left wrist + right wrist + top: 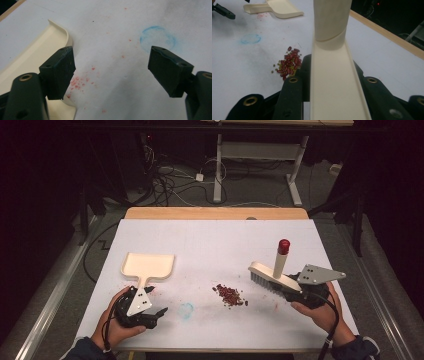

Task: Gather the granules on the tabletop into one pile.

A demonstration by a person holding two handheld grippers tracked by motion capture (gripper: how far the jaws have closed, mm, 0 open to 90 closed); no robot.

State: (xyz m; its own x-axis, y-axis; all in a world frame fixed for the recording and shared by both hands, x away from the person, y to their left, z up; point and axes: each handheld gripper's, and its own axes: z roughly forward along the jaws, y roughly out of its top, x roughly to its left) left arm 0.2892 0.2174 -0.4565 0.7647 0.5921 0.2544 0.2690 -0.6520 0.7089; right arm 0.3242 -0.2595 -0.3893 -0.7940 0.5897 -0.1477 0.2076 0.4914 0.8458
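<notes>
A cream brush [270,277] with an upright handle capped in red [283,245] is lifted off the table at the right, and my right gripper [290,289] is shut on its back. In the right gripper view the brush back [334,95] runs between the two jaws. A small pile of red and green beans [230,295] lies on the white table [220,240] just left of the brush. A cream dustpan [147,265] lies at the left. My left gripper [150,302] stands open beside the dustpan handle, holding nothing; its left jaw is next to the pan's edge [37,50].
A faint blue ring [186,310] is drawn on the table between my two hands, also seen ahead of the left jaws [157,38]. Red stains [80,81] mark the surface near the dustpan. A wooden strip [215,213] edges the far side.
</notes>
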